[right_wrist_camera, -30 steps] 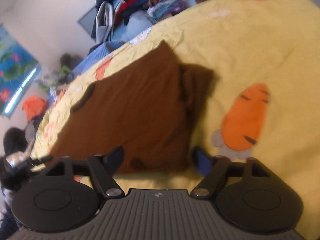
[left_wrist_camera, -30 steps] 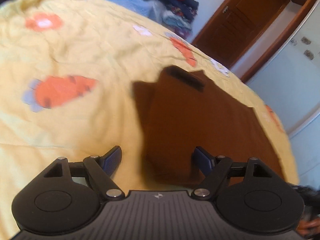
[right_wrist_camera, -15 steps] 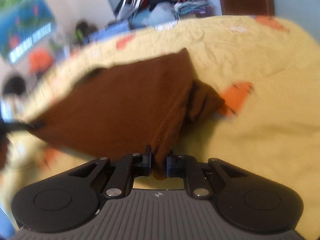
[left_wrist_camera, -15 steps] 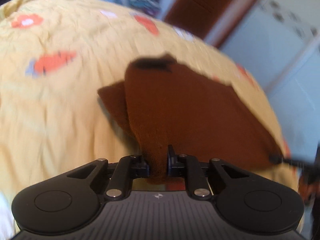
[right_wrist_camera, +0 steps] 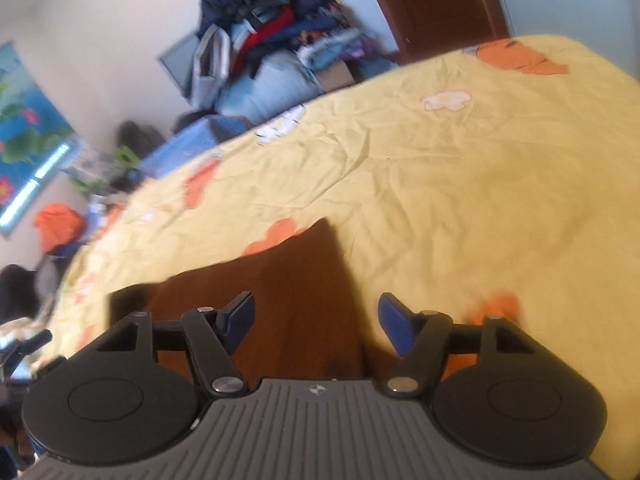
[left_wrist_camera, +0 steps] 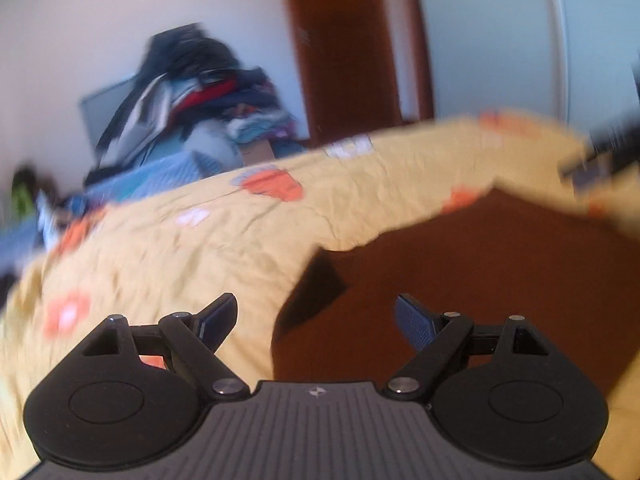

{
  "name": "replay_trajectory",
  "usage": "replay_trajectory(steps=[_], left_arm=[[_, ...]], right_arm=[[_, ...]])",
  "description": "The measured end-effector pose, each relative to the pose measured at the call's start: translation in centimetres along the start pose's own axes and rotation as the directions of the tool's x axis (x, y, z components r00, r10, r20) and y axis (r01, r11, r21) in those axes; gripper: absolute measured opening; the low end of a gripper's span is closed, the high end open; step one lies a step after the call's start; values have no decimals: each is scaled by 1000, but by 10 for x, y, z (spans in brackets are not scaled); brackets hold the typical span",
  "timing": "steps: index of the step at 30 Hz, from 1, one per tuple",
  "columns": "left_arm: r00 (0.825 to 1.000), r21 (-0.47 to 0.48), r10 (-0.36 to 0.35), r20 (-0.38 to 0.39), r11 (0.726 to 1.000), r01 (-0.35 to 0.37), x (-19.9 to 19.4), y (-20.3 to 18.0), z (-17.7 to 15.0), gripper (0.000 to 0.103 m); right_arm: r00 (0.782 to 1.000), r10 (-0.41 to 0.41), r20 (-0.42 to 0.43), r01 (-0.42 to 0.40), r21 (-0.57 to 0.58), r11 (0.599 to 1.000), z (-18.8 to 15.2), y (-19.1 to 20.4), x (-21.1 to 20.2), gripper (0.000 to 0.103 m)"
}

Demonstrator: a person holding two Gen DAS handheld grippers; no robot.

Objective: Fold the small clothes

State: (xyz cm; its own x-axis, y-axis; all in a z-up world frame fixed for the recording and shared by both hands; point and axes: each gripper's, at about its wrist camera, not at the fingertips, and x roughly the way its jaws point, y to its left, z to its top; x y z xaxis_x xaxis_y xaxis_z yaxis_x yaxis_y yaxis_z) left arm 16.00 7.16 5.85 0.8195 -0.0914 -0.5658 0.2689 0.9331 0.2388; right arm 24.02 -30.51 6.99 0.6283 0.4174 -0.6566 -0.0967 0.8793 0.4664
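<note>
Both grippers off the cloth since the half-second-old frames: then pinched on a lifted brown edge each, now jaws just opened wide, nothing between them, garment dropped back flat. Views swung up too, more wall and door showing.

Bed: yellow sheet, creased cotton look, orange and white cartoon prints, soft under everything.
Brown garment: matte, felt-like knit, folded over, lying flat on the sheet, straight far edge, dark notch at its left corner in left view; in right view a pointed corner toward the bed's middle.
Clothes pile: mixed fabrics heaped past the bed, blurred.
Left gripper: spread wide, empty, over the garment's left edge.
Right gripper: spread wide, empty, over the garment's right part.

Step, judged: one fold just laid and released. Next likely needs regrasp of an edge, both sides pinched evenly, second fold or smoothing; limp cloth, slips easily.
</note>
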Motion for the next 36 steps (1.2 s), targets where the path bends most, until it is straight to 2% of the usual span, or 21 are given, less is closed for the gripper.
replay_trajectory(steps=[3, 4, 5, 6, 7, 9, 11, 14, 15, 18, 19, 20, 22, 23, 27, 29, 32, 33, 34, 35, 36], left_arm=[[991, -11, -12, -135, 1000, 11, 59, -3, 10, 86], [987, -47, -18, -161, 999, 11, 73, 1, 12, 84], [983, -100, -29, -182, 995, 10, 84, 8, 13, 78], [978, -165, -56, -201, 986, 22, 93, 17, 14, 70], [974, -226, -87, -211, 973, 38, 98, 26, 15, 70], [976, -289, -94, -198, 957, 33, 98, 37, 11, 70], [983, -303, -66, -171, 953, 11, 91, 40, 6, 69], [988, -335, -52, -148, 942, -1, 81, 44, -1, 69], [987, -355, -45, -152, 935, -12, 76, 47, -4, 69], [988, -440, -75, -135, 898, 8, 46, 62, -11, 69], [987, -457, -88, -133, 889, 17, 32, 65, -16, 69], [988, -475, -100, -122, 879, 31, 17, 66, -21, 70], [986, -508, -141, -91, 858, 76, -13, 67, -38, 74], [982, -508, -165, -92, 856, 96, -24, 64, -47, 74], [971, -487, -188, -148, 868, 94, -45, 47, -75, 74], [962, -495, -205, -179, 864, 92, -46, 42, -86, 74], [956, -513, -238, -175, 851, 118, -45, 37, -88, 73], [952, -511, -254, -171, 849, 135, -45, 34, -87, 72], [949, -509, -266, -166, 848, 148, -44, 30, -86, 67], [946, -506, -278, -167, 848, 160, -42, 27, -85, 37], [939, -510, -301, -163, 841, 181, -43, 26, -84, 21]], right_arm=[[997, -45, -70, 45, 1, 999, 9, 5, 46, 68], [994, -55, -93, 54, -10, 998, 7, 8, 57, 62], [995, -44, -90, 40, -41, 998, 3, 13, 61, 30], [992, -22, -121, 14, -63, 998, 1, 18, 64, 10], [991, -14, -131, 3, -85, 996, -1, 21, 64, 10], [996, -35, -79, 22, -155, 988, -5, 22, 48, 9], [997, -54, -53, 49, -92, 995, -4, -3, 35, 9], [998, 7, -59, -6, 5, 1000, -17, -33, 25, 9], [999, 7, -43, -7, 11, 1000, -20, -33, 19, 15], [1000, -6, 14, 5, 84, 996, -24, -30, -8, 62], [999, 20, 50, -24, 90, 996, -27, -29, -21, 64], [995, 68, 70, -74, 93, 993, -32, -27, -35, 63], [988, 153, 32, -156, 115, 981, -45, -26, -53, 63], [986, 164, 8, -164, 106, 981, -51, -22, -57, 63], [995, 77, -66, -76, 17, 997, -80, -12, -68, 58], [993, 65, -94, -63, 18, 998, -87, -14, -66, 52], [994, 36, -100, -36, 3, 999, -95, -13, -66, 48], [994, 36, -102, -37, -2, 999, -96, -10, -64, 39], [993, 35, -109, -36, -9, 999, -97, -9, -64, 22], [992, 35, -121, -36, -7, 999, -99, -10, -65, 14], [991, 41, -127, -42, -5, 999, -100, -10, -66, 11]])
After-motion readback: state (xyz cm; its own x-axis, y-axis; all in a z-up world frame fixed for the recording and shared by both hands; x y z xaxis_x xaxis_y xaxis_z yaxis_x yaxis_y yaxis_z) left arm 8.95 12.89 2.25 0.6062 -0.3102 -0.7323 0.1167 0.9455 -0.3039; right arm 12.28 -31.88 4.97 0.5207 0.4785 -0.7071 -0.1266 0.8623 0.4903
